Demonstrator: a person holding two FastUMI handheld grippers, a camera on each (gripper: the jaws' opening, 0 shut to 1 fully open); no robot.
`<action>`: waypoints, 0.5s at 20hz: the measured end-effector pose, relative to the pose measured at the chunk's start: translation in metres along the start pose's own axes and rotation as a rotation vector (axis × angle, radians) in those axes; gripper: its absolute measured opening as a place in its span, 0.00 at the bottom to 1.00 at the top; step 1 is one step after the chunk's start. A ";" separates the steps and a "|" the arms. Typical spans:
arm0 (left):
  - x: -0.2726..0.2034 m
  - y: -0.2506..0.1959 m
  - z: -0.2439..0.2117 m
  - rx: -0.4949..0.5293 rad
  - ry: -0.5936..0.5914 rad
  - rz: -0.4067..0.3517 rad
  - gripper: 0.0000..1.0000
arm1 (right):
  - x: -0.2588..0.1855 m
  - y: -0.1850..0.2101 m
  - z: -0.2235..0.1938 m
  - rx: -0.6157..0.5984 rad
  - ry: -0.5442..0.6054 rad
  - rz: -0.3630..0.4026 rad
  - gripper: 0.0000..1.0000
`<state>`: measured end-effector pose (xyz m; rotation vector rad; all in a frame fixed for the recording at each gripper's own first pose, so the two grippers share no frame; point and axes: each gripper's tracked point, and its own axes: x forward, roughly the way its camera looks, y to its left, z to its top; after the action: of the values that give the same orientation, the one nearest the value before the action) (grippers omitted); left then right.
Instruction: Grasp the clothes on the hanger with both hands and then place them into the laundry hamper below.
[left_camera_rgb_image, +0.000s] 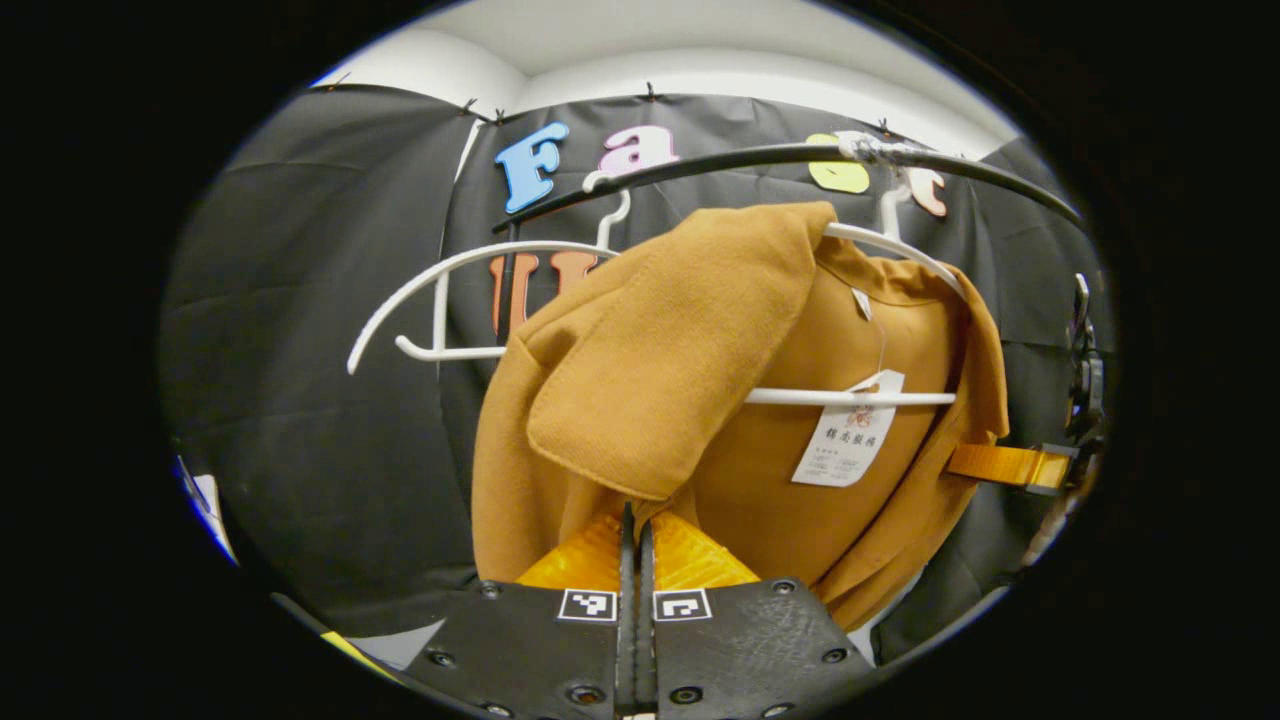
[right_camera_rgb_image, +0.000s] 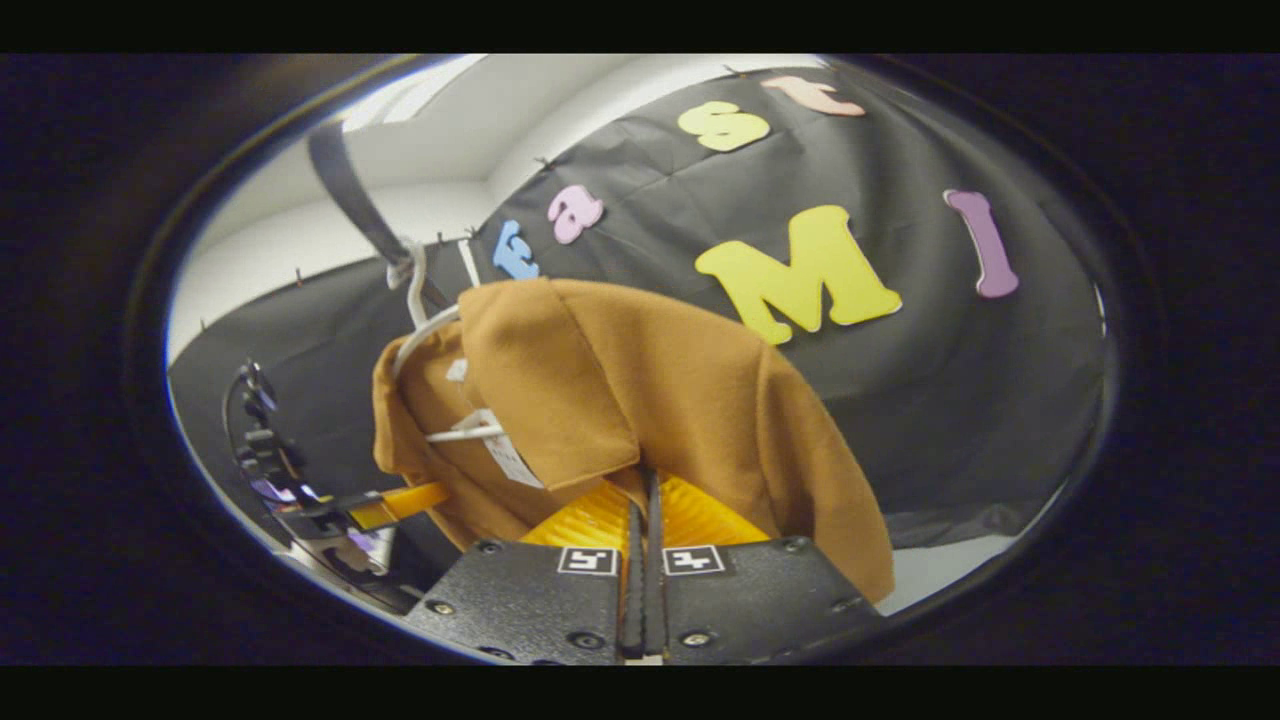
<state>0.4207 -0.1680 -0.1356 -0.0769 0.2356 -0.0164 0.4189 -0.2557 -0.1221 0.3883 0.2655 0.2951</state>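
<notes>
A mustard-brown garment (left_camera_rgb_image: 650, 380) hangs on a white hanger (left_camera_rgb_image: 850, 397) from a black rail (left_camera_rgb_image: 750, 160), with a paper tag (left_camera_rgb_image: 850, 440) dangling inside the collar. In the left gripper view my left gripper (left_camera_rgb_image: 636, 515) is shut on the lower edge of the garment's front flap. The right gripper (left_camera_rgb_image: 965, 462) pinches the garment's far right edge. In the right gripper view the garment (right_camera_rgb_image: 680, 380) drapes over the hanger (right_camera_rgb_image: 425, 335), and my right gripper (right_camera_rgb_image: 648, 485) is shut on its cloth. Farther off, the left gripper (right_camera_rgb_image: 440, 492) grips the opposite edge.
An empty white hanger (left_camera_rgb_image: 450, 300) hangs on the same rail to the left of the garment. Black cloth walls surround the booth, with white wall and ceiling above. A strip of pale floor (right_camera_rgb_image: 950, 565) shows below the cloth.
</notes>
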 end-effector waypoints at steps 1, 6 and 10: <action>-0.004 0.004 0.004 -0.008 -0.009 0.002 0.00 | -0.006 0.006 0.008 0.051 -0.034 0.049 0.03; -0.019 0.019 0.038 -0.030 -0.070 0.006 0.00 | -0.023 0.033 0.040 0.245 -0.116 0.263 0.04; -0.029 0.032 0.073 -0.057 -0.131 0.003 0.00 | -0.036 0.035 0.074 0.372 -0.205 0.355 0.03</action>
<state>0.4102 -0.1301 -0.0606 -0.1336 0.1052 -0.0016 0.4008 -0.2610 -0.0349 0.8314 0.0453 0.5530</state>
